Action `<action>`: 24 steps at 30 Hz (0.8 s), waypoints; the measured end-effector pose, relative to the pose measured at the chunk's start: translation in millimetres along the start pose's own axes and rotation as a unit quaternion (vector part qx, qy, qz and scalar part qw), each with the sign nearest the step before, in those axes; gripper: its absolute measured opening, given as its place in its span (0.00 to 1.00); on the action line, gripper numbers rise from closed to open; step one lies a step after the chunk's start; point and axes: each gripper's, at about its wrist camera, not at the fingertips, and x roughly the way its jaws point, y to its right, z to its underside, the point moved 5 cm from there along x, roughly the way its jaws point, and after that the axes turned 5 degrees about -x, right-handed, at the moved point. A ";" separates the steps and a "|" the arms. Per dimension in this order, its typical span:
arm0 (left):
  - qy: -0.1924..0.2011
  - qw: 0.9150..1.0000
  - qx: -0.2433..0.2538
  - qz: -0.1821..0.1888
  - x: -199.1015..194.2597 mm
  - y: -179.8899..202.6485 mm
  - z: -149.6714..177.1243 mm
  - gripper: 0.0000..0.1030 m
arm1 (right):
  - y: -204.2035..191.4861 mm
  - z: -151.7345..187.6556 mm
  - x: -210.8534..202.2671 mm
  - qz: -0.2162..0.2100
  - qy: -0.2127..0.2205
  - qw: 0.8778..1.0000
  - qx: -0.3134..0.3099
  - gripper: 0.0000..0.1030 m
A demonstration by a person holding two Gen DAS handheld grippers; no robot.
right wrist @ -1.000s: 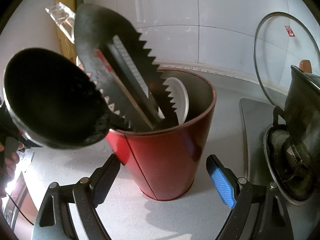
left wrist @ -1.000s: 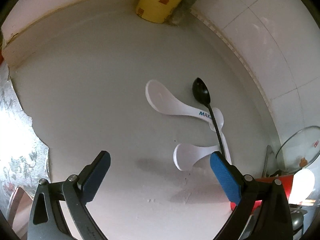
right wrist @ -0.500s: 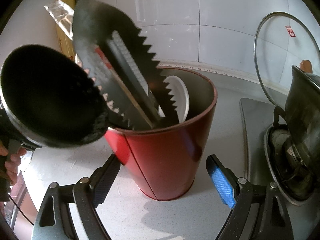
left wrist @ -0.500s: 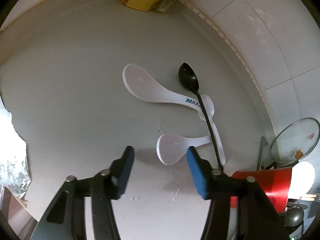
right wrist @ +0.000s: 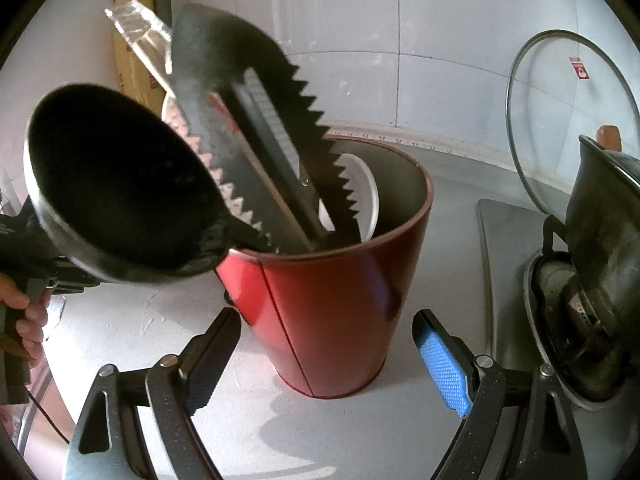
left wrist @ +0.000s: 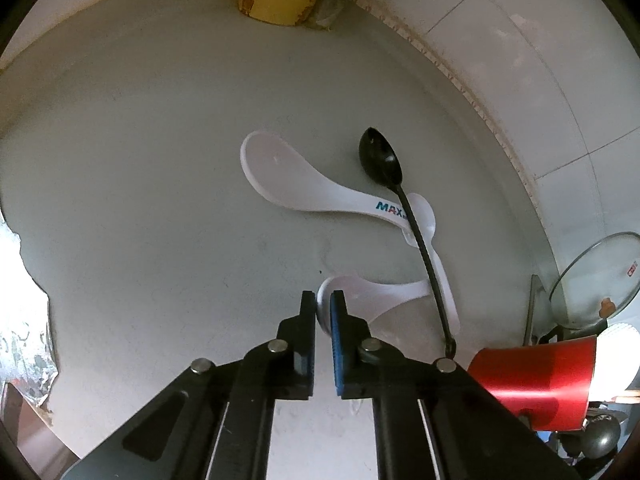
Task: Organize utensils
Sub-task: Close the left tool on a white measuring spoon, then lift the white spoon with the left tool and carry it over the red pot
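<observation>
Countertop (left wrist: 140, 220): white "MAX" rice paddle (left wrist: 304, 184)

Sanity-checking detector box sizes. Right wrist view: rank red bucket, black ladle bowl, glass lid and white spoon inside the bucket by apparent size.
1. red bucket
2. black ladle bowl, though it sits nearest the camera, which inflates it
3. glass lid, roughly alike with the ladle bowl, so unsure
4. white spoon, mostly hidden

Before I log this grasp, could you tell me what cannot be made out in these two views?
- Left wrist view: the near white rice paddle has its head edge between the left gripper jaws; actual contact is hidden by them.
- Left wrist view: the black spoon handle end disappears behind the gripper.
- Right wrist view: the red holder bottom is hidden by its wall.
</observation>
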 end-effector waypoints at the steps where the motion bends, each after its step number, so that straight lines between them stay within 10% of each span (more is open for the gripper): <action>1: 0.004 1.000 0.000 0.001 -1.4 -0.7 -0.8 0.05 | -1.1 0.5 -0.1 0.000 0.000 1.000 -0.002 0.87; 17: 0.077 0.996 0.041 -0.006 -43.0 4.3 -9.7 0.02 | -6.9 0.5 -0.4 0.005 0.001 1.000 -0.009 0.79; 24: 0.046 0.998 0.033 -0.002 -28.5 3.6 -11.0 0.02 | -8.1 0.8 -0.7 0.005 0.001 1.000 -0.009 0.79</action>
